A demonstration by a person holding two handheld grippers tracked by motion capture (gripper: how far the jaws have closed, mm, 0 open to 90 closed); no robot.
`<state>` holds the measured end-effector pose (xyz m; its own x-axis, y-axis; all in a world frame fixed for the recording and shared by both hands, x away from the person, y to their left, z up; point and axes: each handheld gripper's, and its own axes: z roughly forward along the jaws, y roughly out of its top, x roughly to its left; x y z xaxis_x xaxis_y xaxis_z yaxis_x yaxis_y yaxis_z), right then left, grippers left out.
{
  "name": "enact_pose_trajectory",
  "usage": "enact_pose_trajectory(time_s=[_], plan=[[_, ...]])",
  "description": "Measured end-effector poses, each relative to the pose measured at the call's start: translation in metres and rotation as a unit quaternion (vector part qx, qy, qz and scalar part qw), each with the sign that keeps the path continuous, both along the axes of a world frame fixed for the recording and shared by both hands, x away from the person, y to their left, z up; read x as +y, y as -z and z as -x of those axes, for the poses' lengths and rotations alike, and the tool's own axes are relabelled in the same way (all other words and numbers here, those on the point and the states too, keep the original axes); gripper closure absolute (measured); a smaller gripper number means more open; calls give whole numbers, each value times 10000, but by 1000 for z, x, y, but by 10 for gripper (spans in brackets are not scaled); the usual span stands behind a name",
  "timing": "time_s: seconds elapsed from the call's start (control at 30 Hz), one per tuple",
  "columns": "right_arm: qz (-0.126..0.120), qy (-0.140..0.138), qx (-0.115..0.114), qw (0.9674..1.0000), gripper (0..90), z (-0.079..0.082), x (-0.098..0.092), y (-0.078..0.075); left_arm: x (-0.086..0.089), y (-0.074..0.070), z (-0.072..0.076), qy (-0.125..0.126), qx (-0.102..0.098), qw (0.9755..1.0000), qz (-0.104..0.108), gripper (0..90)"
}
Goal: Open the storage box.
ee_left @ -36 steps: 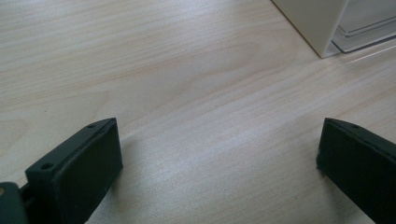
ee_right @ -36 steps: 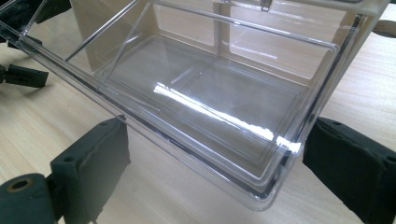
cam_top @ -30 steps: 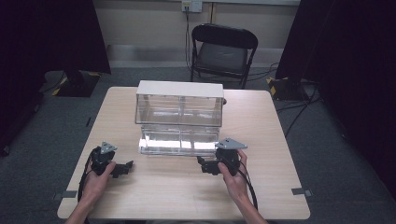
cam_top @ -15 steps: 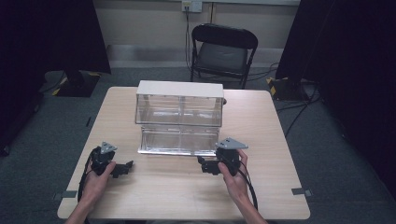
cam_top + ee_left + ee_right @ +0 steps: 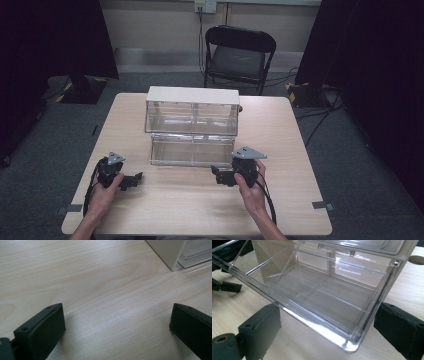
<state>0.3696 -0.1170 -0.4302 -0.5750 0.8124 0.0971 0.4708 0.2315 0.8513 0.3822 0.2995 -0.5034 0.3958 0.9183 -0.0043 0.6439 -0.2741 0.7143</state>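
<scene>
A clear plastic drawer cabinet (image 5: 192, 102) with a white top stands mid-table. Its lower drawer (image 5: 192, 150) is pulled out toward me and is empty. My right gripper (image 5: 216, 175) rests on the table just in front of the drawer's right end. In the right gripper view its jaws stand wide apart and open (image 5: 327, 327), with the drawer's front corner (image 5: 352, 345) between and above them. My left gripper (image 5: 134, 180) lies on the table left of the drawer. It is open (image 5: 115, 327) over bare wood, and the cabinet's white corner (image 5: 170, 255) lies ahead.
The wooden table (image 5: 280, 200) has free room along its front and at both sides of the cabinet. A black folding chair (image 5: 239, 55) stands behind the table. Cables run across the floor at the back right.
Both grippers stay where they were. The bright glare on the drawer's front has faded.
</scene>
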Motion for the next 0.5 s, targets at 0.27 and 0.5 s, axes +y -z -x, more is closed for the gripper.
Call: enact_pose_trajectory(time_s=[0.27,0.5], plan=[[-63,20,-72,10000,67,0,0,-6,0,0,0,1,-1,10000,3,0],[-10,116,-112,9999,67,-1,0,-4,0,0,0,-1,0,10000,0,0]])
